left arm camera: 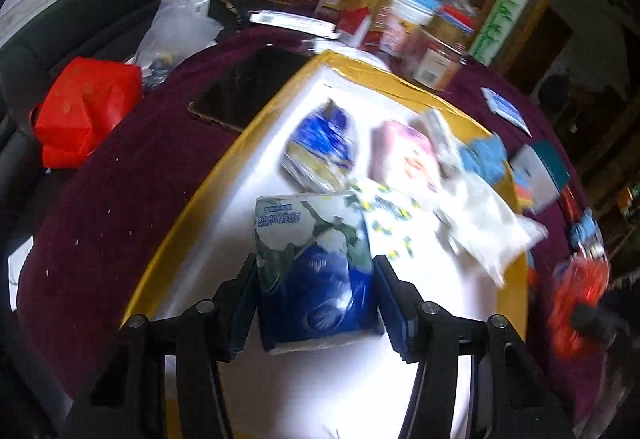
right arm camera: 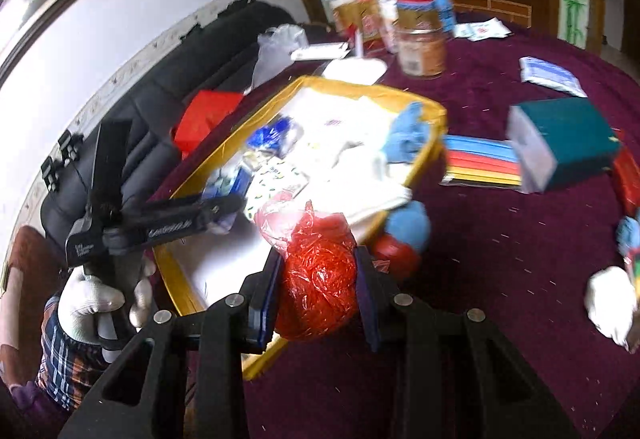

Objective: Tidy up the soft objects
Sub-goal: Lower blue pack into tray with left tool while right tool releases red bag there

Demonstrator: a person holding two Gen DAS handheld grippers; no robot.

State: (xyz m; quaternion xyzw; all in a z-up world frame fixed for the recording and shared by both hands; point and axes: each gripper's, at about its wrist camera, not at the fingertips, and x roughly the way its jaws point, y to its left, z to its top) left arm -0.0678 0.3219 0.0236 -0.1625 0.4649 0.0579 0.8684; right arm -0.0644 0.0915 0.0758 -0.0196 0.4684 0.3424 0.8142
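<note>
While you are working over the yellow-rimmed tray (left arm camera: 224,159), your left gripper (left arm camera: 316,291) is clamping a blue-and-white tissue pack (left arm camera: 316,263) between its two pads, and the pack is hanging above the tray's white floor at the near end. Lying farther in on that floor, you are seeing a blue-and-gold packet (left arm camera: 320,147), a pink packet (left arm camera: 404,155) beside it, a white sheet with small yellow and green marks (left arm camera: 384,215), a white plastic pouch (left arm camera: 488,227) and a blue cloth (left arm camera: 484,155) at the far right rim. Your right gripper (right arm camera: 320,275) is squeezing a red crinkled plastic bag (right arm camera: 316,271) between its pads, and the bag is sitting over the tray's near right edge. Just beside that bag, a blue-and-red soft toy (right arm camera: 404,235) is resting on the dark red tablecloth (right arm camera: 500,259) against the tray's outer rim. In the right wrist view your gloved left hand (right arm camera: 92,303) is showing at the lower left, wrapped round the handle of the left tool. Off the tray, the cloth is carrying a teal box (right arm camera: 572,139), a pack of coloured sheets (right arm camera: 480,163), a dark phone (left arm camera: 244,87), a red paper bag (left arm camera: 84,111) and a cluster of jars and cartons (right arm camera: 404,15) at the far side.
</note>
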